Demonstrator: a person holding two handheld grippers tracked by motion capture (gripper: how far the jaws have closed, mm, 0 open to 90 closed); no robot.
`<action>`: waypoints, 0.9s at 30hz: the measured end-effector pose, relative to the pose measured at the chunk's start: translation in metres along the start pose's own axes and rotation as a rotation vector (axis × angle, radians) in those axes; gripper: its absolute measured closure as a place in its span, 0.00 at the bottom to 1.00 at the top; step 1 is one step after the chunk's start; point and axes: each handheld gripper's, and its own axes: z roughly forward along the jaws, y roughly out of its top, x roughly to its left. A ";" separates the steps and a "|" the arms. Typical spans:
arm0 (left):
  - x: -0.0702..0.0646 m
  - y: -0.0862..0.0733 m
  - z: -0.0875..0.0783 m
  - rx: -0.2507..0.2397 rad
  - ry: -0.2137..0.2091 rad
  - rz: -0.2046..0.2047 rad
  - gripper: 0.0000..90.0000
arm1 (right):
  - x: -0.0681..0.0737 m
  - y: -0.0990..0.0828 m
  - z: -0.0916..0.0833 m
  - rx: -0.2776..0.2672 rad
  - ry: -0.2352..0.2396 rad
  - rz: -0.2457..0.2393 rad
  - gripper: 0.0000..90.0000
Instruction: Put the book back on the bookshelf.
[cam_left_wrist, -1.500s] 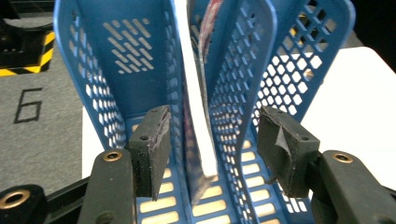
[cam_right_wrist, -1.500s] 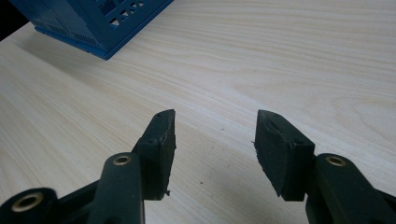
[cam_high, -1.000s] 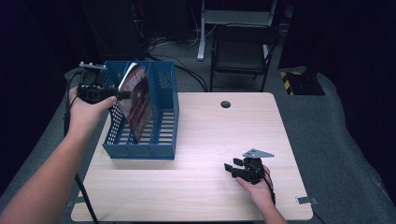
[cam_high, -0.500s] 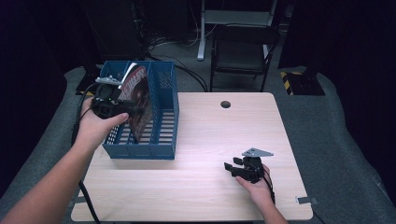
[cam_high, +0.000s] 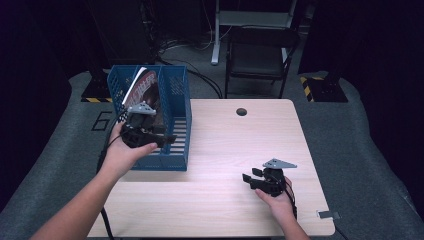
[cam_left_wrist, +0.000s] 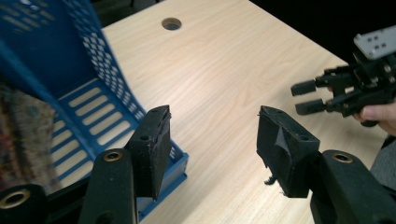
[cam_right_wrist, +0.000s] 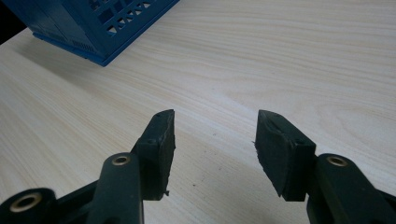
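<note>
Standing in the blue plastic file rack (cam_high: 175, 125) at the left side of the wooden table (cam_high: 225, 150), the magazine (cam_high: 147, 87) leans against the rack's wall with its glossy cover showing. It sits in the left part of the rack, and its top corner sticks up above the rim.

The left gripper (cam_high: 167, 140) hangs over the rack's near end, just beside the magazine. Its jaws are apart and nothing is between them. The right gripper (cam_high: 248, 180) rests low over the bare table, well apart from the rack. Its jaws are apart too, and they are empty.

The magazine looks thin and light. It is probably floppy, so it may bend or droop if it is held by one corner. The shiny cover may be slippery, and the pages could crease or tear under a hard squeeze. A good place to hold it is likely the top edge that pokes out of the rack, close to the spine, where the pages are bound and stiffest.
</note>
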 end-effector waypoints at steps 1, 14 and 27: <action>-0.003 -0.002 0.004 -0.004 -0.001 0.005 0.50 | 0.000 0.000 0.000 -0.003 0.000 0.001 0.52; -0.033 -0.033 0.049 0.015 -0.099 0.065 0.50 | 0.000 0.000 0.000 0.000 0.000 0.001 0.52; -0.040 -0.076 0.082 0.037 -0.124 0.054 0.50 | 0.000 -0.001 0.000 0.002 -0.003 -0.002 0.52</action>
